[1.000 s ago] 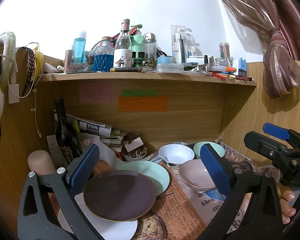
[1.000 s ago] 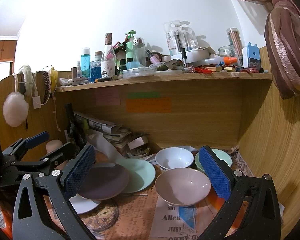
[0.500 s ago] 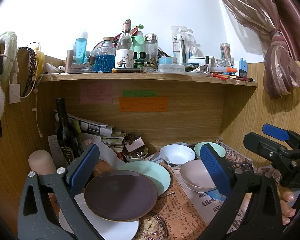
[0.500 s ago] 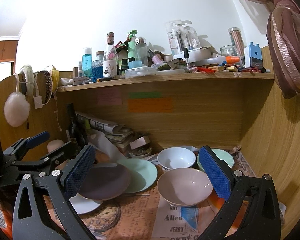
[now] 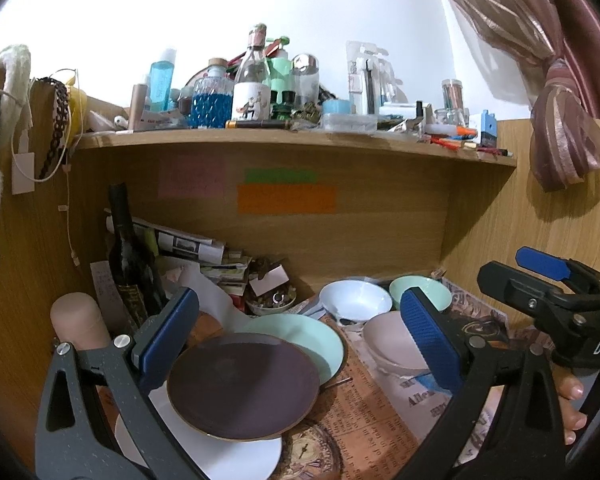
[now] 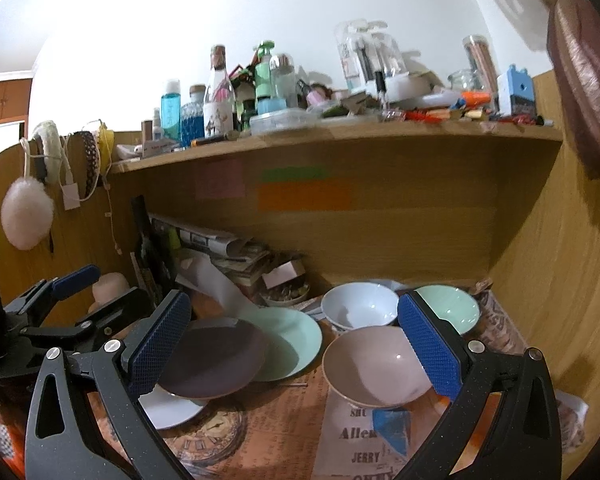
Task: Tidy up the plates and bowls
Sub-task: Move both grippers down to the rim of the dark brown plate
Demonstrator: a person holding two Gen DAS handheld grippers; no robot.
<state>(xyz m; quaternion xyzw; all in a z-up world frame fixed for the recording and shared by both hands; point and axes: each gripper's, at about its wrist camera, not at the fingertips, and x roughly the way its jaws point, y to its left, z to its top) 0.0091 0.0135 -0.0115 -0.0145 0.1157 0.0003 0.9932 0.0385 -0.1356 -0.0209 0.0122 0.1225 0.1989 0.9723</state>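
Observation:
On the desk a dark purple plate [image 5: 242, 384] lies on a white plate [image 5: 236, 454] and overlaps a mint green plate [image 5: 300, 338]. To their right stand a pink bowl [image 5: 390, 342], a white bowl [image 5: 354, 300] and a mint bowl [image 5: 420, 290]. My left gripper [image 5: 300, 344] is open above the plates, holding nothing. My right gripper [image 6: 296, 348] is open and empty above the pink bowl [image 6: 374, 368], with the purple plate [image 6: 212, 358], white bowl [image 6: 358, 308] and mint bowl [image 6: 448, 306] ahead. The right gripper also shows at the right in the left wrist view [image 5: 556, 292].
A dark wine bottle [image 5: 130, 256], a beige cylinder [image 5: 78, 320], stacked papers [image 5: 196, 248] and a small dish of trinkets [image 5: 272, 302] crowd the back left. A cluttered shelf [image 5: 292, 140] overhangs. Wooden walls close both sides. Printed paper [image 6: 276, 420] covers the desk.
Both views have shifted slightly; the right wrist view has moved in closer to the bowls and is a little blurred. Plates and bowls have not moved. Both grippers stay open.

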